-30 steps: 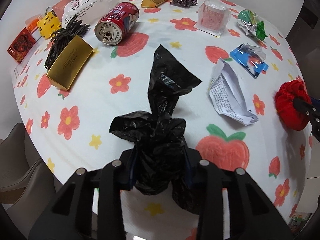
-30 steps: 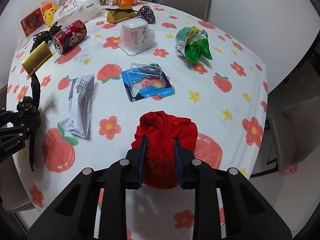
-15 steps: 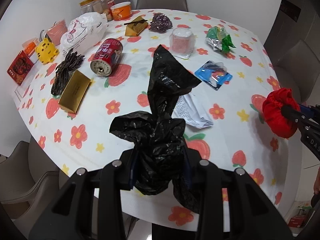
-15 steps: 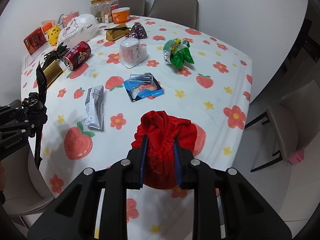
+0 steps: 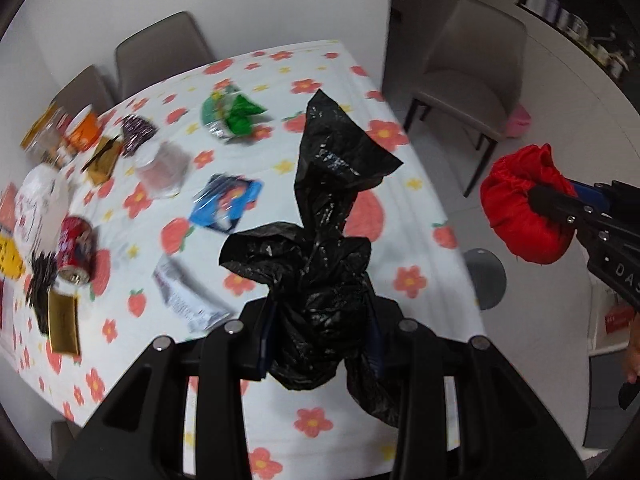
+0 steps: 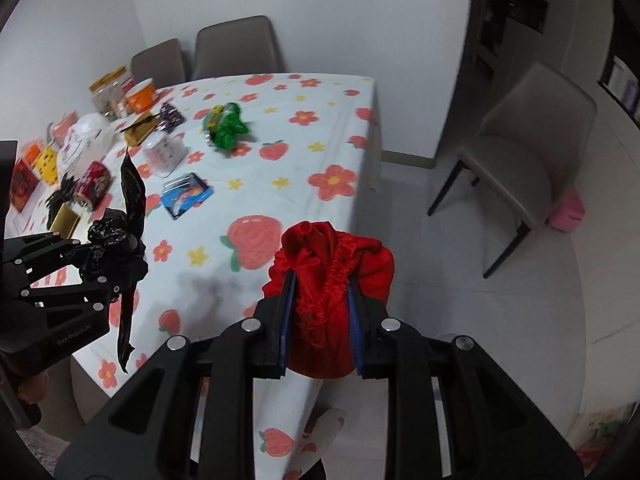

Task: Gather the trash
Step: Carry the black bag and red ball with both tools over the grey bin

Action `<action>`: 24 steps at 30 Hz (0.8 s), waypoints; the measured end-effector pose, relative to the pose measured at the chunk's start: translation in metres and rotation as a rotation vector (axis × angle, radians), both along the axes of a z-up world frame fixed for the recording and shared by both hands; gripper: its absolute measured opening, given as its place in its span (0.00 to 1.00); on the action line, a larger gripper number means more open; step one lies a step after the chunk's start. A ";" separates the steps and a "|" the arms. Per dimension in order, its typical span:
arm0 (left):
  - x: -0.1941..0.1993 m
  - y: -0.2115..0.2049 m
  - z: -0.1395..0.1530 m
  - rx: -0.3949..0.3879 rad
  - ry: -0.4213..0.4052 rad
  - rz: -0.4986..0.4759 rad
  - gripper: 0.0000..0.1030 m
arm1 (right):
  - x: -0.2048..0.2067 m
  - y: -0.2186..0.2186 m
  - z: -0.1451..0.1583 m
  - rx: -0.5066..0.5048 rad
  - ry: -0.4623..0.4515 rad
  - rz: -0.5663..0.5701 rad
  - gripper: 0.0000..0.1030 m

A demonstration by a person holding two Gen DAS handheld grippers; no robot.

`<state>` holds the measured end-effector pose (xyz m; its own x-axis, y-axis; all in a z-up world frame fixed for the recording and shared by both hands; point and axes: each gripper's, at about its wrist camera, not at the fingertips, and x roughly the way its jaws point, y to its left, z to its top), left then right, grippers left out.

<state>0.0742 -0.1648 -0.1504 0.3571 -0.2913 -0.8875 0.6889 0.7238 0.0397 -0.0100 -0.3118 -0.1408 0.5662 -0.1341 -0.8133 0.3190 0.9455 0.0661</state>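
- Left tool is clenched on the crumpled black plastic bag, which is clear of the worktop with a loose tail hanging below the fingers.
- Right tool is clenched on the gathered neck of the red cloth pouch, held out past the worktop's edge over the floor.
- I judge the step in hand as carrying both pieces off to a bin; the grey round thing on the floor may be one, though the view is too blurred for me to be sure.
- To do it well I would keep both grips firm, since thin film and soft cloth can slip, and watch that the bag's tail snags nothing.
- I would let go only once each piece is squarely over the opening.
- Left on the worktop: the red can, the blue blister pack, the green wrapper, the folded paper.
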 end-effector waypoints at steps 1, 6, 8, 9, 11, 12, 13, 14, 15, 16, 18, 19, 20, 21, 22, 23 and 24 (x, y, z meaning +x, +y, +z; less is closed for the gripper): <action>-0.003 -0.015 0.000 -0.003 0.000 -0.052 0.35 | -0.009 -0.009 0.001 0.001 0.002 -0.050 0.21; -0.029 -0.082 -0.001 -0.017 0.008 -0.293 0.35 | -0.061 -0.044 0.001 -0.005 0.015 -0.276 0.21; -0.043 -0.105 -0.003 -0.018 0.017 -0.373 0.35 | -0.088 -0.057 -0.002 -0.003 0.025 -0.374 0.21; -0.051 -0.116 -0.004 -0.018 0.024 -0.412 0.35 | -0.099 -0.062 -0.003 -0.003 0.030 -0.416 0.21; -0.069 -0.139 -0.010 -0.014 0.024 -0.498 0.35 | -0.123 -0.072 -0.006 -0.006 0.036 -0.491 0.21; -0.079 -0.150 -0.013 -0.003 0.016 -0.536 0.35 | -0.132 -0.076 -0.008 -0.003 0.039 -0.517 0.21; -0.088 -0.160 -0.016 0.004 0.016 -0.565 0.35 | -0.144 -0.083 -0.012 0.002 0.042 -0.549 0.21; -0.096 -0.170 -0.019 0.008 0.020 -0.589 0.35 | -0.153 -0.088 -0.014 0.004 0.046 -0.569 0.21; -0.105 -0.180 -0.022 0.012 0.027 -0.612 0.35 | -0.162 -0.094 -0.017 0.007 0.048 -0.589 0.21; -0.114 -0.190 -0.025 0.016 0.032 -0.626 0.35 | -0.172 -0.101 -0.021 0.011 0.050 -0.606 0.21; -0.127 -0.210 -0.035 0.026 0.040 -0.649 0.35 | -0.191 -0.118 -0.030 0.026 0.053 -0.626 0.21; -0.135 -0.221 -0.041 0.032 0.039 -0.654 0.35 | -0.198 -0.125 -0.035 0.035 0.054 -0.626 0.21; -0.142 -0.231 -0.047 0.040 0.034 -0.654 0.35 | -0.204 -0.135 -0.043 0.045 0.060 -0.618 0.21; -0.148 -0.240 -0.053 0.052 0.030 -0.648 0.35 | -0.208 -0.145 -0.052 0.057 0.069 -0.606 0.21; -0.153 -0.251 -0.061 0.059 0.039 -0.640 0.35 | -0.213 -0.154 -0.058 0.066 0.074 -0.593 0.21; -0.160 -0.261 -0.067 0.060 0.045 -0.631 0.35 | -0.215 -0.162 -0.065 0.070 0.080 -0.583 0.21; -0.166 -0.272 -0.074 0.067 0.044 -0.622 0.35 | -0.216 -0.171 -0.073 0.072 0.087 -0.574 0.21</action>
<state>-0.0921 -0.4370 -0.2240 0.1017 -0.3762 -0.9210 0.9824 0.1840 0.0333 -0.2261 -0.4826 -0.2135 0.3496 -0.3422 -0.8721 0.7863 0.6134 0.0745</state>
